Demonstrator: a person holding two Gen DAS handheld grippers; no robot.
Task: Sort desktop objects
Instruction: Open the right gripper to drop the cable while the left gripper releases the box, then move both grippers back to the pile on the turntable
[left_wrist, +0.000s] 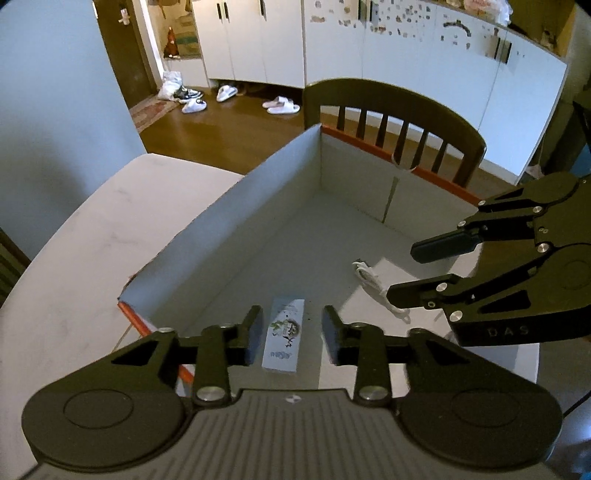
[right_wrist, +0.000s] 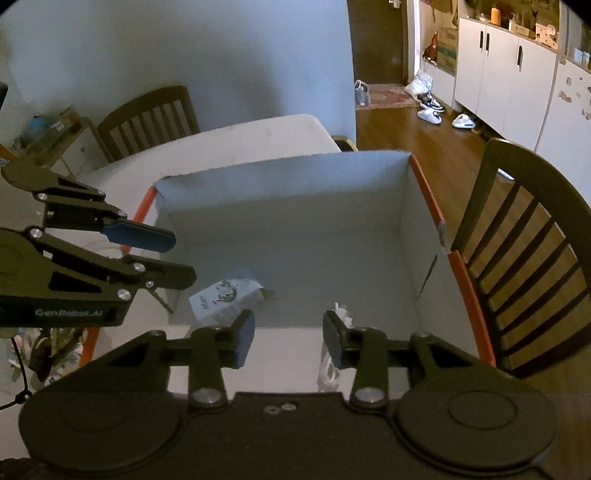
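Observation:
An open cardboard box (left_wrist: 236, 206) with orange outer edges and a grey inside stands on the pale table (left_wrist: 74, 236). On its floor lies a flat white packet (left_wrist: 283, 338) printed with a green plant, and to its right a coiled white cable (left_wrist: 373, 284). My left gripper (left_wrist: 291, 332) hovers open above the packet, fingers either side and clear of it. My right gripper (left_wrist: 402, 271) reaches in from the right, open, over the cable. In the right wrist view the box (right_wrist: 288, 184), packet (right_wrist: 229, 299) and cable (right_wrist: 341, 314) show beyond my open right gripper (right_wrist: 288, 332); the left gripper (right_wrist: 181, 256) enters from the left.
A dark wooden chair (left_wrist: 391, 110) stands behind the box, and in the right wrist view a second chair (right_wrist: 147, 114) stands at the table's far side. White cupboards (left_wrist: 406, 62) line the back wall with shoes (left_wrist: 225, 94) on the wooden floor. Clutter (right_wrist: 48, 350) lies left of the box.

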